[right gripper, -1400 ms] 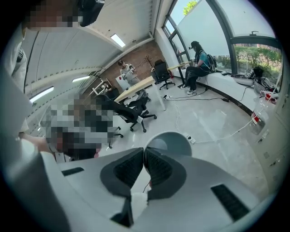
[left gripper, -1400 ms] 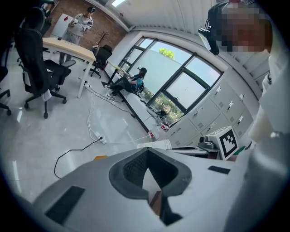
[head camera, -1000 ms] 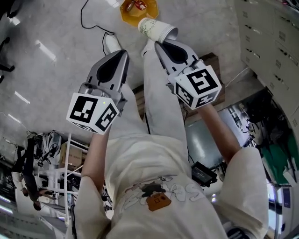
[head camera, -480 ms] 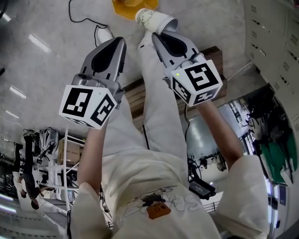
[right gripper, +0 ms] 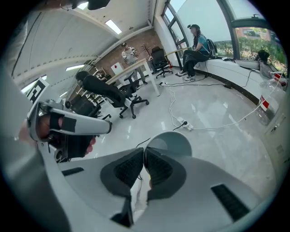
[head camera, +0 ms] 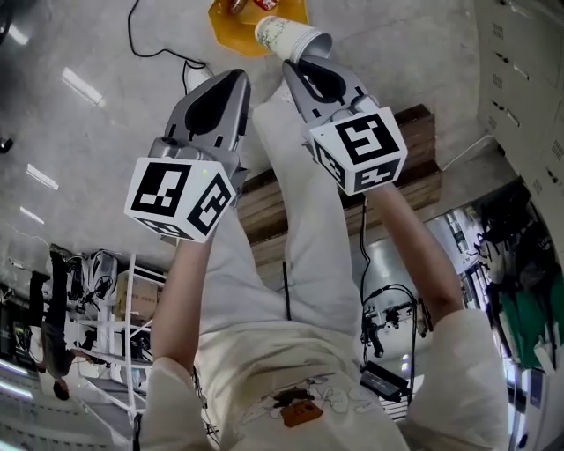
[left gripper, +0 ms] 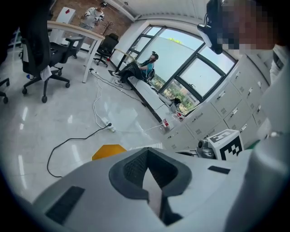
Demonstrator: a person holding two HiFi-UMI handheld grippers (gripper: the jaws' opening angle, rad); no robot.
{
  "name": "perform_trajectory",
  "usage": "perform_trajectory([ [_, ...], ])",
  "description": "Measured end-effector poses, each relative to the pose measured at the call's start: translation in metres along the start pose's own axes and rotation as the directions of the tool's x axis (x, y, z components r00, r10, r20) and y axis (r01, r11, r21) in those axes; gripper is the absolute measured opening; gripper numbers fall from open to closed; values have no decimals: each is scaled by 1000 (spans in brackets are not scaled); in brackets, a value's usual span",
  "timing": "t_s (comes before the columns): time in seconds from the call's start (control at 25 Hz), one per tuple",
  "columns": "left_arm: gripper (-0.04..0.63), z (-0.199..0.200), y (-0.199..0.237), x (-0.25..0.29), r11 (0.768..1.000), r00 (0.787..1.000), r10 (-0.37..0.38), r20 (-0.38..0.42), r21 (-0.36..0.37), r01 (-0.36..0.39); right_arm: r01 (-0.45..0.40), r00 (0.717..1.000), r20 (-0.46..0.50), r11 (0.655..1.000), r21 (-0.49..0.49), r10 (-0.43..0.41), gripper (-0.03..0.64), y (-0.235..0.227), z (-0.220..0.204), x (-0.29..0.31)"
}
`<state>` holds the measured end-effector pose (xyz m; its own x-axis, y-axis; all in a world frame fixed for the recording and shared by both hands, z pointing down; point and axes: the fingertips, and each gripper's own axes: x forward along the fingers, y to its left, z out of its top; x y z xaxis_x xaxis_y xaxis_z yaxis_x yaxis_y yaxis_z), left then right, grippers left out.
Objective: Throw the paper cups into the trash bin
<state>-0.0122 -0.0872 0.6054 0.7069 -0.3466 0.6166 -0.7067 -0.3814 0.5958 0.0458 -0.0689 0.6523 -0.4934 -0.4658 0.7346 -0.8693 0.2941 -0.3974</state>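
Our right gripper (head camera: 295, 66) pinches the paper cup (head camera: 286, 37) by its rim, the cup jutting past the tips toward the far yellow bin (head camera: 229, 26). Our left gripper (head camera: 231, 84) is closed, holding nothing.

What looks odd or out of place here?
Only the paper cup: the right gripper pinches it by the rim, so it hangs tipped on its side near the yellow bin. A black cable trails loose over the floor. Nothing looks spilled.
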Motion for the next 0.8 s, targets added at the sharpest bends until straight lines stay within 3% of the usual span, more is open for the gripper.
perform_trajectory([
  [0.6, 6, -73, 80, 113, 999, 998, 44, -43, 21, -43, -30, 1000, 7, 999, 17, 30, 26, -64, -76, 109],
  [0.8, 6, -100, 116, 146, 995, 995, 74, -65, 69, -69, -21, 999, -25, 1000, -8, 21, 26, -81, -100, 142],
])
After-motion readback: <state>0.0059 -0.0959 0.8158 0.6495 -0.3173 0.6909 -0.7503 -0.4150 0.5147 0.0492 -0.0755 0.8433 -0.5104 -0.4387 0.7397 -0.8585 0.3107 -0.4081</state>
